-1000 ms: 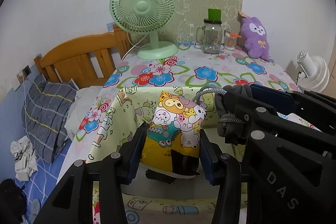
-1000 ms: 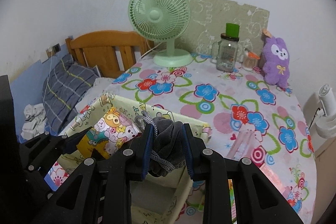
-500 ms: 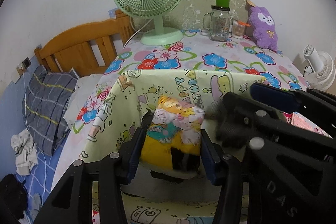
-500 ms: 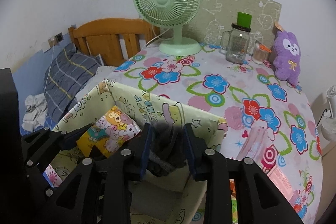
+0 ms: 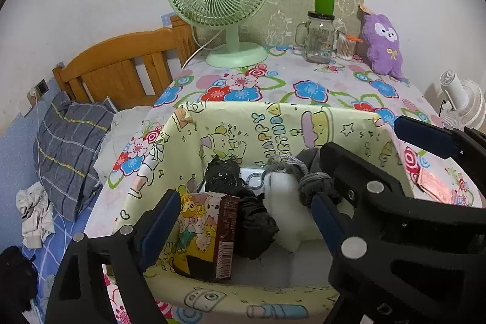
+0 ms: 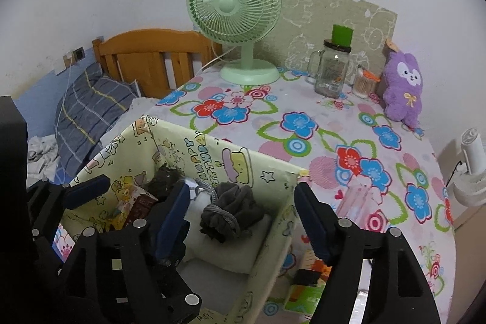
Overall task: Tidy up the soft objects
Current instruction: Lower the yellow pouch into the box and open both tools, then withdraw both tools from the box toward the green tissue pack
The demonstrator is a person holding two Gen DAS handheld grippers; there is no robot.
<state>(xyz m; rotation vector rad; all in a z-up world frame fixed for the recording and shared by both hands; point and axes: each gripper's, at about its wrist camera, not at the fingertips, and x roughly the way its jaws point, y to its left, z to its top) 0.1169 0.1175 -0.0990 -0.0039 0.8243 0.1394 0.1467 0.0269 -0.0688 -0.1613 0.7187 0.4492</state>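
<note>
Presently catalogued, left to right. Left wrist view: left gripper (image 5: 246,225), black frame with blue pads, angled down over the pale yellow cartoon-print fabric storage box (image 5: 182,160). Its jaws have just been opening and stand wide; the yellow cartoon-animal packet with a brown barcoded side (image 5: 203,233) stands between them against the box's left wall, just beside the left pad, not pressed. Only this view shows the packet's barcode strip, the crumpled black plastic bag (image 5: 243,202) beside it and the white foam block (image 5: 285,211) in full.

Right wrist view: right gripper (image 6: 240,220), likewise angled down over the box (image 6: 273,172), jaws just been opening and now wide apart. The dark grey fleece bundle with a grey braided cord (image 6: 231,211) lies between them on the white padding, touching neither pad. Only this view shows the green-and-orange carton (image 6: 309,290) on the table just outside the box's right wall.

Both views, beyond the box: flowered tablecloth (image 6: 303,123), mint-green desk fan (image 6: 234,8), glass jar mug with a green cap (image 6: 332,69), purple plush rabbit (image 6: 402,87).

Writing: "HAPPY BIRTHDAY" on the box's far inner wall; "DA" moulded on the right gripper's frame in the left view. Packet print too small to read.
</note>
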